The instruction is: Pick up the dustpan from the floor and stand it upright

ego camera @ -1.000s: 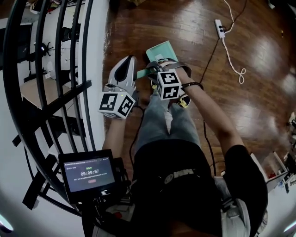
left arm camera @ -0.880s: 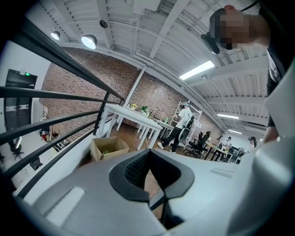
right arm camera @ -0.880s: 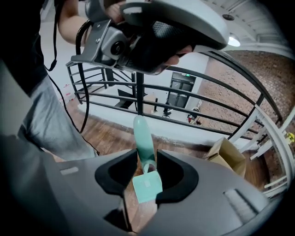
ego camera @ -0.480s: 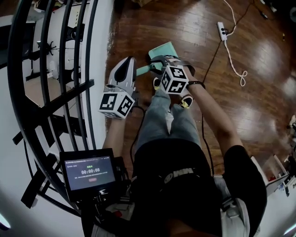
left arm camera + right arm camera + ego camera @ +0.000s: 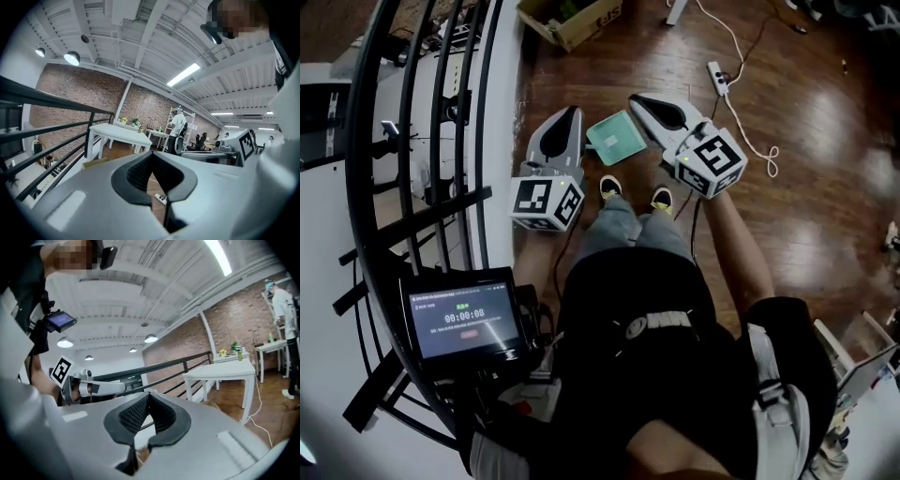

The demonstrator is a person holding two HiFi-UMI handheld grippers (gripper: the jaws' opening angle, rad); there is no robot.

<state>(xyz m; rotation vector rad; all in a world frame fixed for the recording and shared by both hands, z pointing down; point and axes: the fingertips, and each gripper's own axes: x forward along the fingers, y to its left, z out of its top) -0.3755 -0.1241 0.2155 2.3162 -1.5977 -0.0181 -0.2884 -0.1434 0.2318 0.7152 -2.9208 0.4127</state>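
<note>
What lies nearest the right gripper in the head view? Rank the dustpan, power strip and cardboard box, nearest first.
1. Dustpan: on the floor beside the right gripper, whose jaws have just closed empty.
2. Power strip: floor, up and right.
3. Cardboard box: top edge, up and left.

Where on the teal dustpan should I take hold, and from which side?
Probably the right-hand edge of the dustpan, coming from the right: it shows as a flat square on the floor, so jaws can straddle an edge. No handle can be made out in the head view. The right gripper is nearest; its jaws have just closed on nothing and must open first.
</note>
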